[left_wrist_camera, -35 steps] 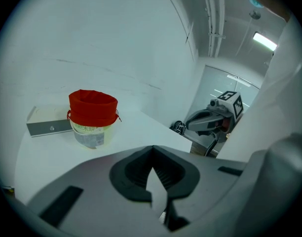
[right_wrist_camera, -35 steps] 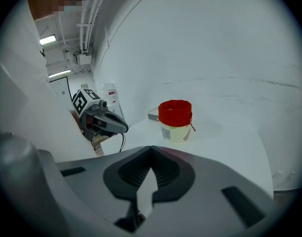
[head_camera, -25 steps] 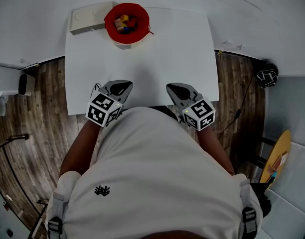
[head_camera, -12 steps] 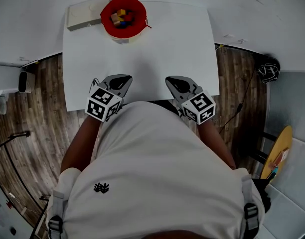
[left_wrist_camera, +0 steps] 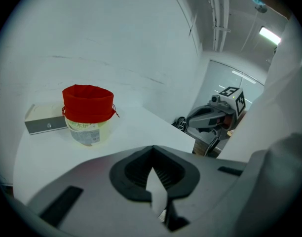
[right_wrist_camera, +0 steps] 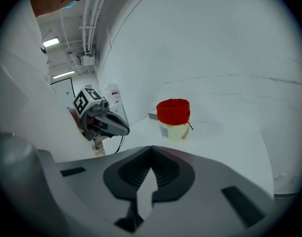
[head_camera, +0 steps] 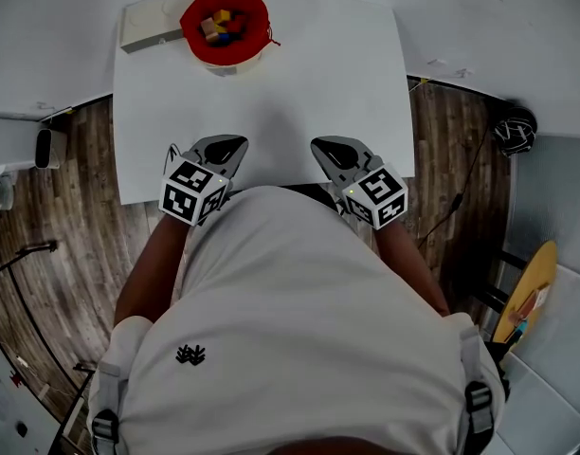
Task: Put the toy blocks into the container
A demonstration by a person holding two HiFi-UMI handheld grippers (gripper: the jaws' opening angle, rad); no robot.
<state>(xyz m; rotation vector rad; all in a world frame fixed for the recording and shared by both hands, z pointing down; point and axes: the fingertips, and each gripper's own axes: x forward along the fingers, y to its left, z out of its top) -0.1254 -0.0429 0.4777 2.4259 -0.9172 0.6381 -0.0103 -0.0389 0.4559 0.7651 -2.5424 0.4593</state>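
Nearest the camera is the person's white shirt (head_camera: 299, 330), and just beyond it both tools hover over the near edge of the white table (head_camera: 309, 83). The left gripper (head_camera: 227, 146) and the right gripper (head_camera: 330, 148) point away from the body, side by side but well apart. Each has its jaws clenched together with nothing between them, the dark pads meeting at the tip in each gripper's own view. A wide stretch of bare tabletop lies beyond them. The container (head_camera: 262, 19) stands at the far edge of the table, toward the left, well away from both tools. It is a pale, yellowish tub with a printed label on its side. A red cloth liner is folded down over its rim, and a short red cord hangs from it. The toy blocks (head_camera: 221, 25) lie inside in a small heap, with yellow, red, blue and tan pieces visible from above. A flat beige box (head_camera: 148, 28) sits just beside the container on its left, at the table's far corner. Dark wooden floor (head_camera: 63, 226) shows on either side of the table.
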